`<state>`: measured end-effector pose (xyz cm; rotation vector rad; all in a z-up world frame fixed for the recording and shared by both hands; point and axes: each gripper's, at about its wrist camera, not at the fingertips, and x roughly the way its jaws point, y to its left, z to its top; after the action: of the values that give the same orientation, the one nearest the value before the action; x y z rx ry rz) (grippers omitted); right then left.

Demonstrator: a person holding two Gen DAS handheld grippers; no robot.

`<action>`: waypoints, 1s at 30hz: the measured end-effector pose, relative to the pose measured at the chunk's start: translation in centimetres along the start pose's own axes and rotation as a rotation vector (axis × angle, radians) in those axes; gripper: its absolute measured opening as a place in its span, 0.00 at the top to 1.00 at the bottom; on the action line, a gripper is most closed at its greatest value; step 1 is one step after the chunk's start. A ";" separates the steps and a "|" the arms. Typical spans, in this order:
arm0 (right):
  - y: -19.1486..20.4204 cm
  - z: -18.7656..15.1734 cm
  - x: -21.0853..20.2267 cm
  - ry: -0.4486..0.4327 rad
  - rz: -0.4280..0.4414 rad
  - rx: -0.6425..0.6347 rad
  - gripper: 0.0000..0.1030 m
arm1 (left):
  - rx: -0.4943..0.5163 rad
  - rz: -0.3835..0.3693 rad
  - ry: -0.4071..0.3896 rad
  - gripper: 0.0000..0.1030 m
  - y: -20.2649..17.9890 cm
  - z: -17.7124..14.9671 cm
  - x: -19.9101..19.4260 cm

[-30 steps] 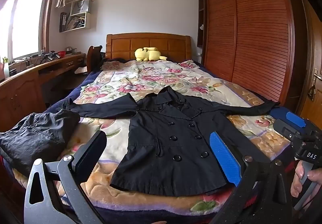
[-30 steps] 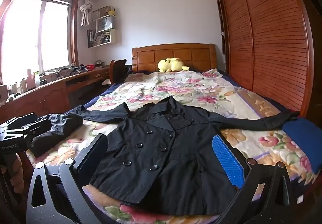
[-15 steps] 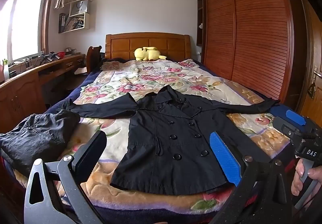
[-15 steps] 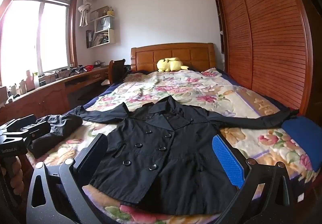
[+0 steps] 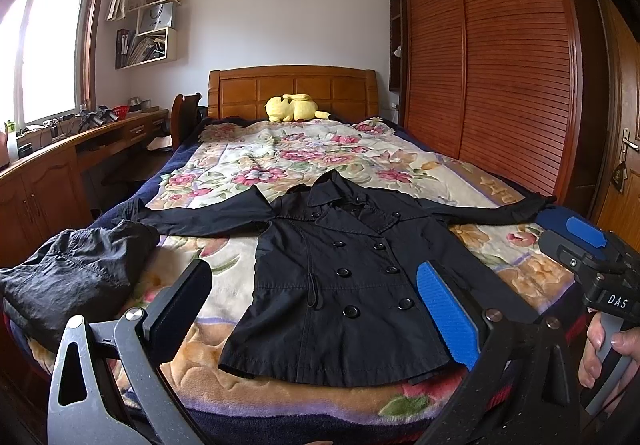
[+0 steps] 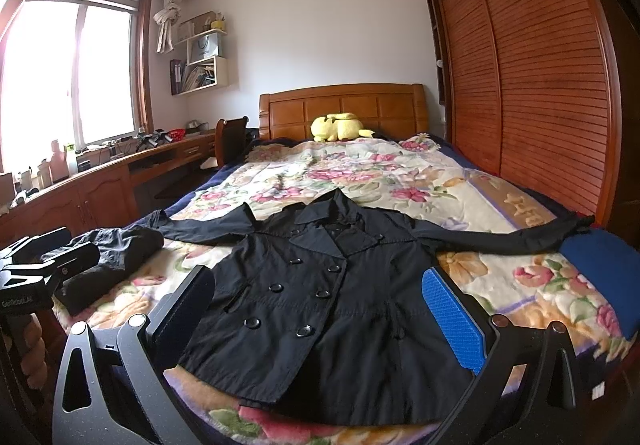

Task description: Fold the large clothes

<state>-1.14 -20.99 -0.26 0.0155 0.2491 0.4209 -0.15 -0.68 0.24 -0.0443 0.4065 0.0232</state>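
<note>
Nearest the cameras, two handheld grippers are held at the foot of a bed, each with its jaws spread wide apart and nothing gripped. The left gripper [image 5: 316,313] is aimed at the middle of the hem, and the right gripper [image 6: 320,309] is held just beside it, pointed at the same garment; the right one is also seen from the left wrist camera at the far right edge, with a hand [image 5: 608,349] wrapped round its handle. Between and beyond the fingers, a black double-breasted coat [image 5: 344,285] is laid face up on the floral bedspread [image 5: 280,153], buttoned, hem toward the foot, collar toward the headboard, and both sleeves stretched straight out to the sides. It appears to be spread flat this way so that the sleeves can be folded in first; folding is judged not yet begun. To the left of the coat, near the left sleeve, a crumpled dark garment [image 5: 76,273] is bunched at the bed's edge and may crowd that sleeve's fold. The right sleeve's cuff reaches a blue cover [image 6: 600,265] at the bed's right edge. Farther back, a yellow plush toy [image 5: 294,107] is propped against the wooden headboard [image 5: 292,85]. A desk [image 5: 60,153] is set under the window on the left, and a slatted wardrobe [image 5: 500,65] lines the right wall.
</note>
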 end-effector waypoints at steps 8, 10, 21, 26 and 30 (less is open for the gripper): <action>0.0 0.0 0.0 0.000 0.000 -0.002 0.00 | 0.002 0.001 -0.003 0.00 -0.2 0.1 -0.2; 0.1 0.0 0.0 0.000 0.001 -0.003 0.00 | 0.002 0.001 -0.003 0.00 -0.3 0.1 -0.3; 0.0 0.0 0.0 -0.001 0.003 -0.004 0.00 | 0.006 0.003 -0.005 0.00 -0.4 0.4 -0.4; 0.1 0.0 0.0 0.002 0.003 -0.002 0.00 | 0.003 0.003 -0.002 0.00 -0.6 0.6 -0.5; 0.1 0.1 0.0 0.002 0.003 -0.002 0.00 | 0.001 0.003 0.000 0.00 -0.4 0.7 -0.4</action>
<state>-1.13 -20.91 -0.21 0.0138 0.2512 0.4245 -0.24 -1.07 1.06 -0.0427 0.4069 0.0257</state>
